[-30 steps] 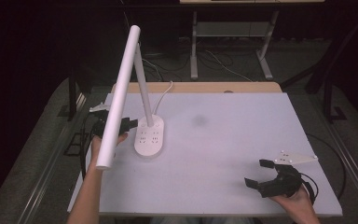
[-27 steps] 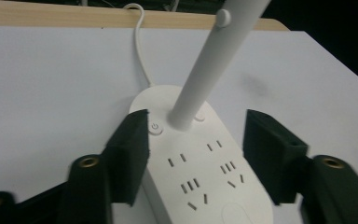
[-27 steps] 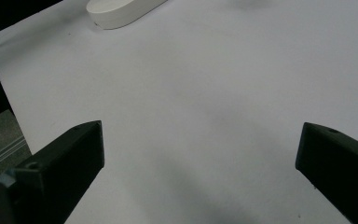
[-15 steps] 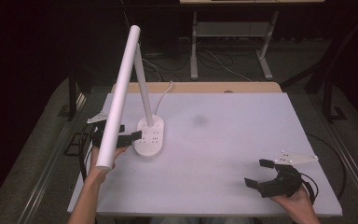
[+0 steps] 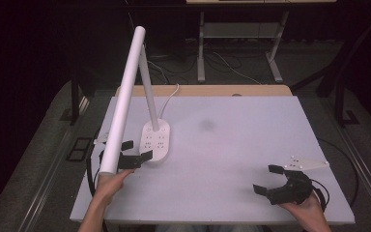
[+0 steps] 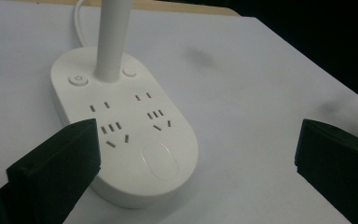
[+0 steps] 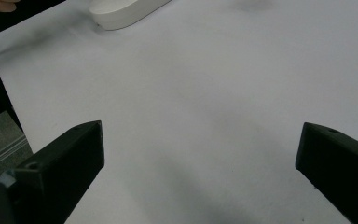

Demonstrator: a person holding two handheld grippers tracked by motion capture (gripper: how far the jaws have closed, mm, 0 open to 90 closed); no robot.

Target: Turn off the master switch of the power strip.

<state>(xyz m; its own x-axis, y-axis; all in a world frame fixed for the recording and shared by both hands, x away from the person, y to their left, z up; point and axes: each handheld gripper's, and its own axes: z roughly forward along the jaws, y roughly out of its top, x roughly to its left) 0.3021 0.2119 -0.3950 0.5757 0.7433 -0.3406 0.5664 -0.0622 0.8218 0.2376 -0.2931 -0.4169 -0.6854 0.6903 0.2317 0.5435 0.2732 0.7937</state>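
On the white rectangular worktop (image 5: 232,145), the left tongs (image 5: 136,153) stand wide open and empty just beside the near end of the white oval plastic lamp base with sockets (image 5: 156,140), while the right tongs (image 5: 269,179), well apart, are open and empty too.

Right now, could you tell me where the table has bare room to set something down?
The widest free patch lies between the lamp base and the right gripper, reaching to the table far edge. The near-left corner is crowded: the left gripper, jaws open, sits beside the base under the lamp head.
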